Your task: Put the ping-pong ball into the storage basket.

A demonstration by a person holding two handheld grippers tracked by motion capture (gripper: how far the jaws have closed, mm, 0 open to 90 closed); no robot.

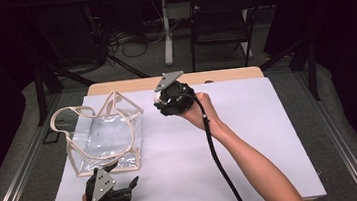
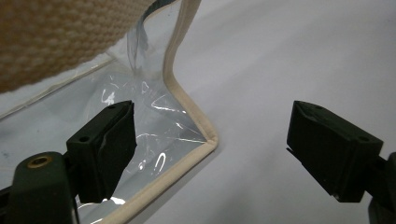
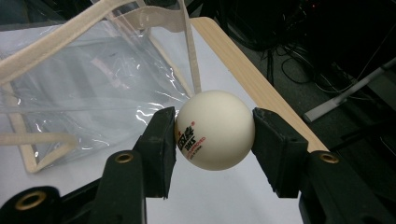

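A white table-tennis ball (image 3: 219, 112) with red and black print sits pinched between both pads of my right gripper (image 3: 215, 135). In the high view that gripper (image 1: 159, 99) hangs above the far middle of the table, just right of the bag. The clear plastic bag (image 1: 105, 136) with beige trim and straps stands at the left, its mouth open upward. My left gripper (image 1: 134, 186) rests at the near left, below the bag, jaws wide apart. In the left gripper view the bag's bottom corner (image 2: 187, 109) lies between the open jaws of the left gripper (image 2: 212, 140), untouched, and a beige strap (image 2: 56, 32) crosses overhead.
A white sheet (image 1: 261, 137) covers the wooden table (image 1: 224, 75). A black chair (image 1: 221, 20), a table leg and cables stand beyond the far edge. The sheet's right half holds only the person's right forearm (image 1: 254, 168) and the trailing cable.
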